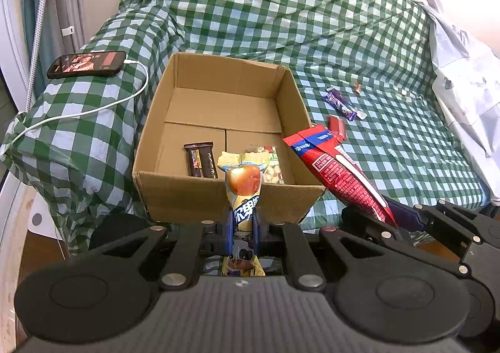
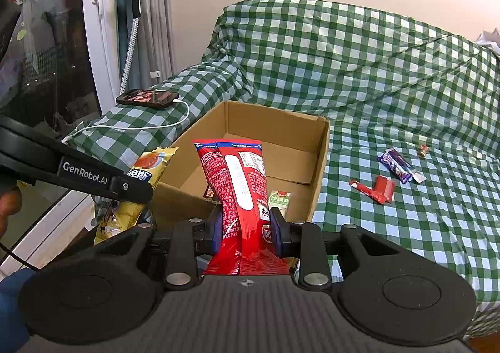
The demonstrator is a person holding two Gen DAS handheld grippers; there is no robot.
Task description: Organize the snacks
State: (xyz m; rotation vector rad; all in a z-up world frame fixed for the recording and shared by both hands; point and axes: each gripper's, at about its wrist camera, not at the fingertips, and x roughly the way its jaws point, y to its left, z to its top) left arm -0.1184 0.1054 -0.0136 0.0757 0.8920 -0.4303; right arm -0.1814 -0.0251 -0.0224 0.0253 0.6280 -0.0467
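From the left wrist view we see our left gripper (image 1: 243, 225) clenched on a yellow snack packet (image 1: 244, 184), held upright at the near wall of the cardboard box (image 1: 187, 193); only here do a dark chocolate bar (image 1: 200, 160) and a nut packet (image 1: 272, 170) show plainly on the box floor. The right wrist view shows our right gripper (image 2: 247, 228) grasping a red snack bag (image 2: 240, 187) over the box's near edge. On the checked cloth (image 2: 390, 78) lie a purple bar (image 2: 395, 167) and a red wrapper (image 2: 376, 189).

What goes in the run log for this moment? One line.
left gripper: shut on yellow snack pack | right gripper: shut on red snack pack | cardboard box: ahead
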